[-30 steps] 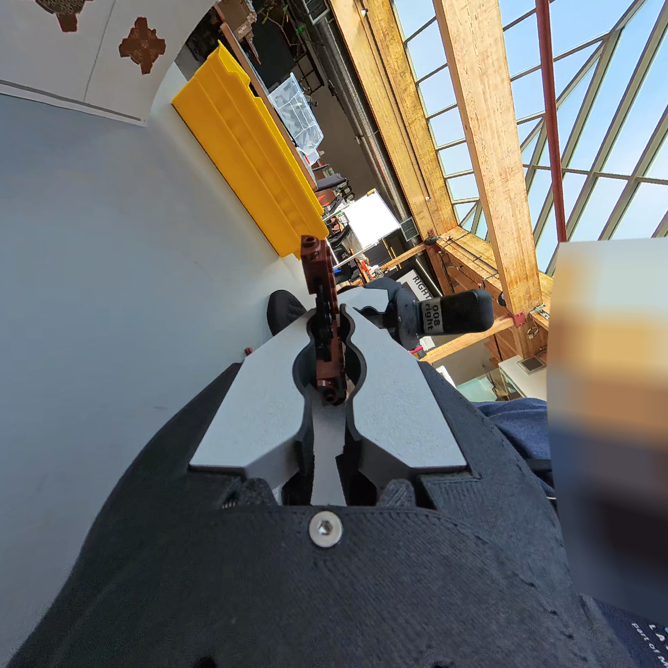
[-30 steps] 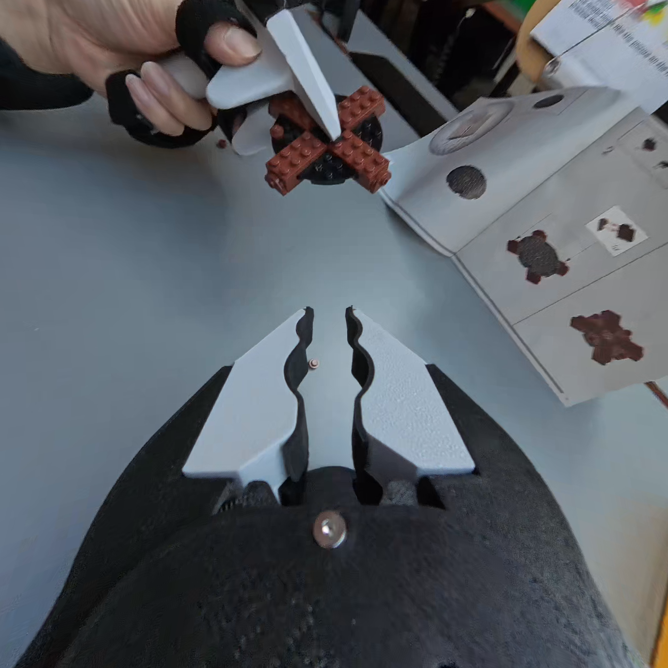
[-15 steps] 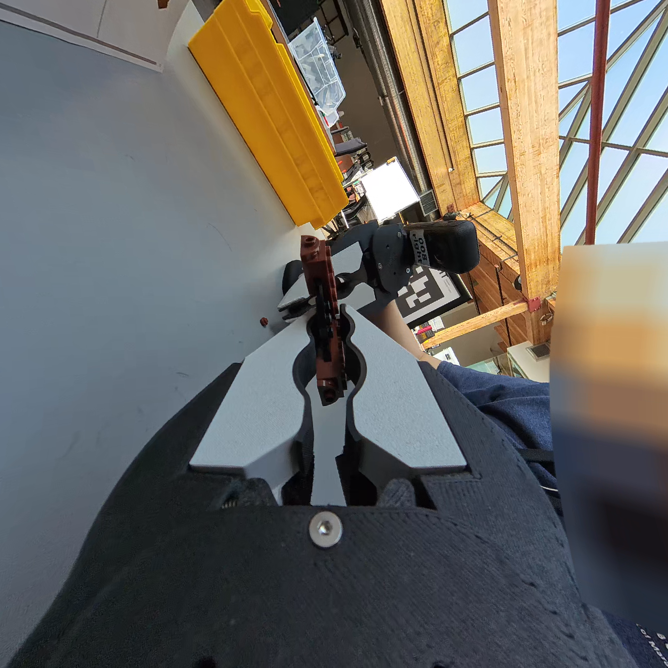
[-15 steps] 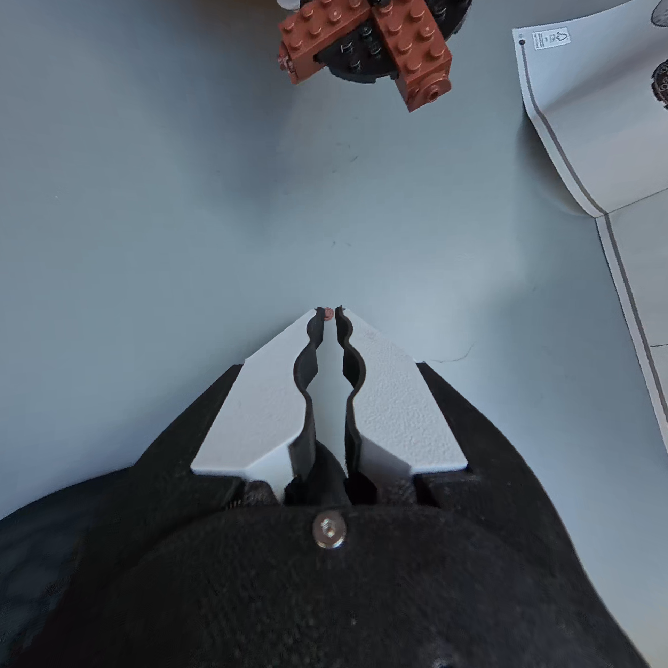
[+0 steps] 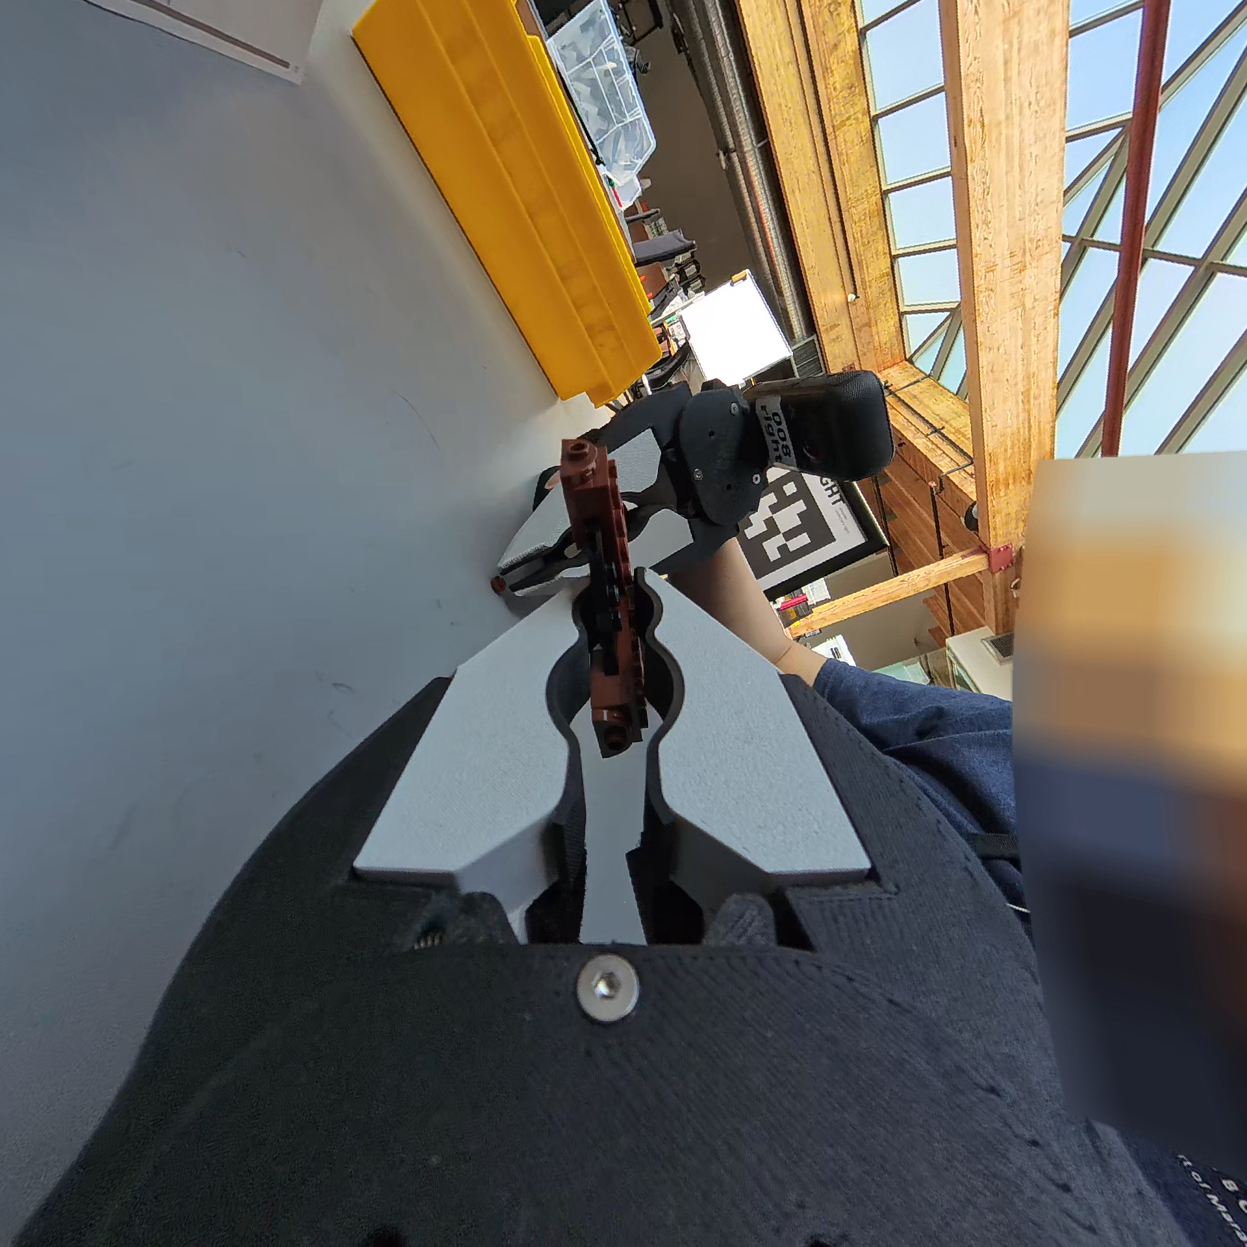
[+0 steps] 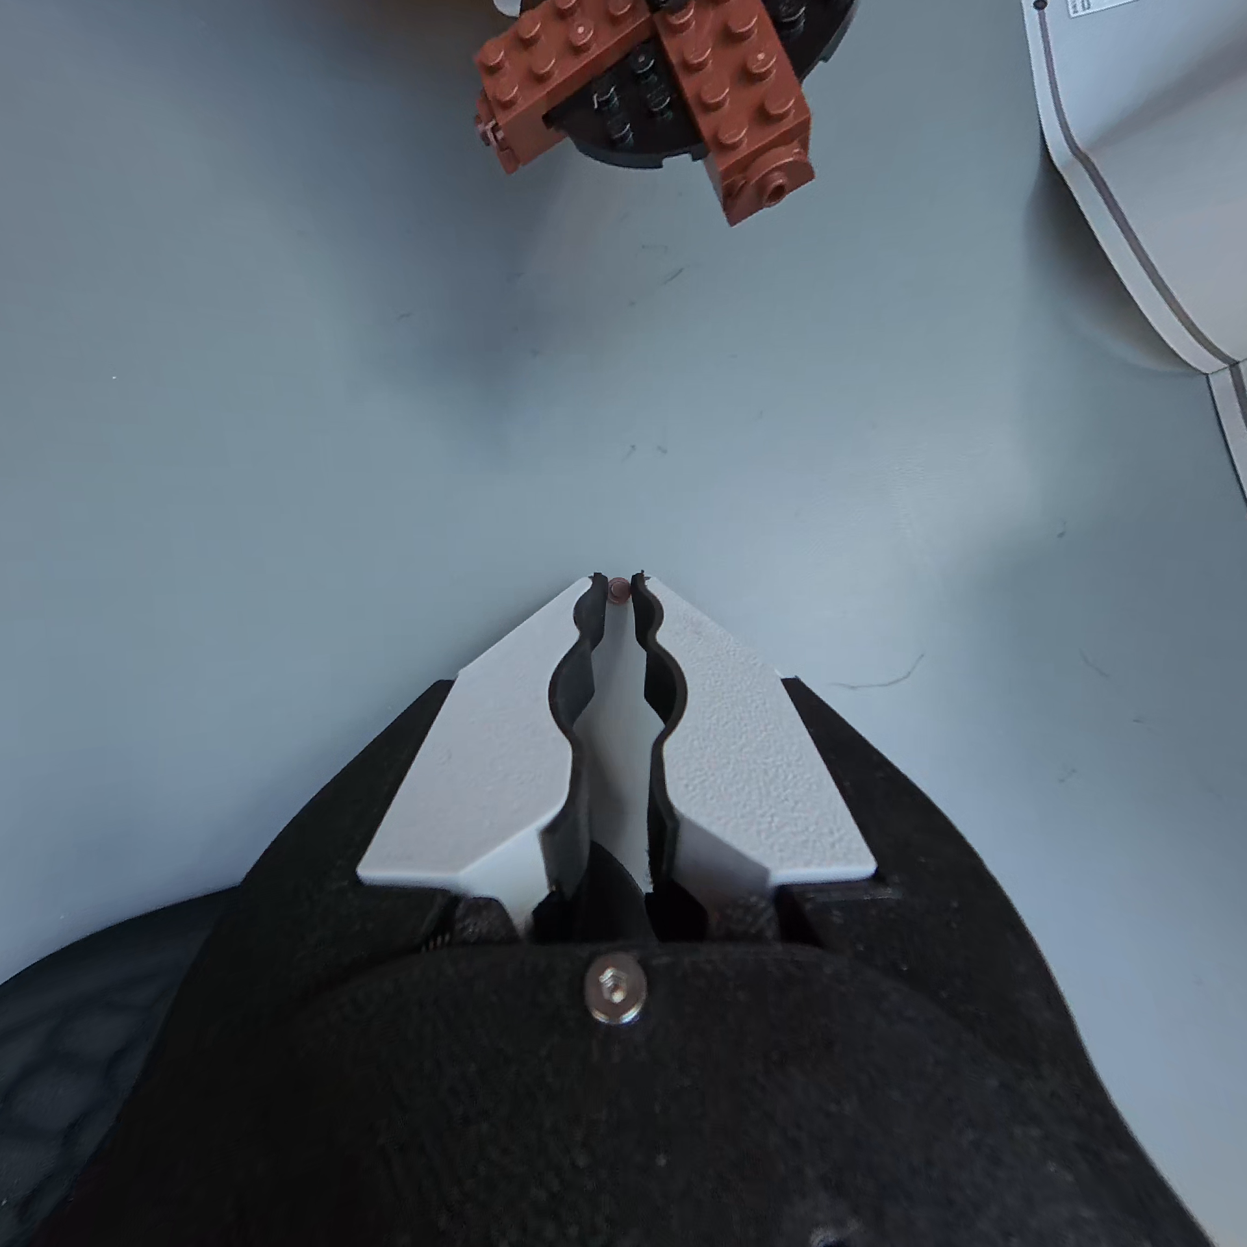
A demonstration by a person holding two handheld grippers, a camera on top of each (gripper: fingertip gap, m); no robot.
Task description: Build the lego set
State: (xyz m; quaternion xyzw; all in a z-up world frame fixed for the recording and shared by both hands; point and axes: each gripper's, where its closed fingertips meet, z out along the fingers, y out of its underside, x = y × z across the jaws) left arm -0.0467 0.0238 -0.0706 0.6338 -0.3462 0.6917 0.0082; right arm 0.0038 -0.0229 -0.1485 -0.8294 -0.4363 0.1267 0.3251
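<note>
Lego assembly point(image 6: 648, 88) ahead of stud point(image 6: 618, 590) on table point(image 6: 270, 405) — booklet point(image 6: 1160, 169) right.

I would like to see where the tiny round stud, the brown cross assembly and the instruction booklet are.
tiny round stud point(image 6: 618, 590), right wrist view, its top face.
brown cross assembly point(image 6: 735, 88), right wrist view, right brown arm.
instruction booklet point(image 6: 1147, 169), right wrist view, curled page.

black hand-held gripper point(image 6: 617, 586), grey fingers point(image 6: 735, 762), silver screw point(image 6: 614, 990).

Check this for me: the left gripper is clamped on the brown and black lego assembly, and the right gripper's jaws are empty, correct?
Not quite. In the right wrist view the right gripper pinches a tiny round brown stud at its tips. The left gripper does clamp the lego assembly.
</note>
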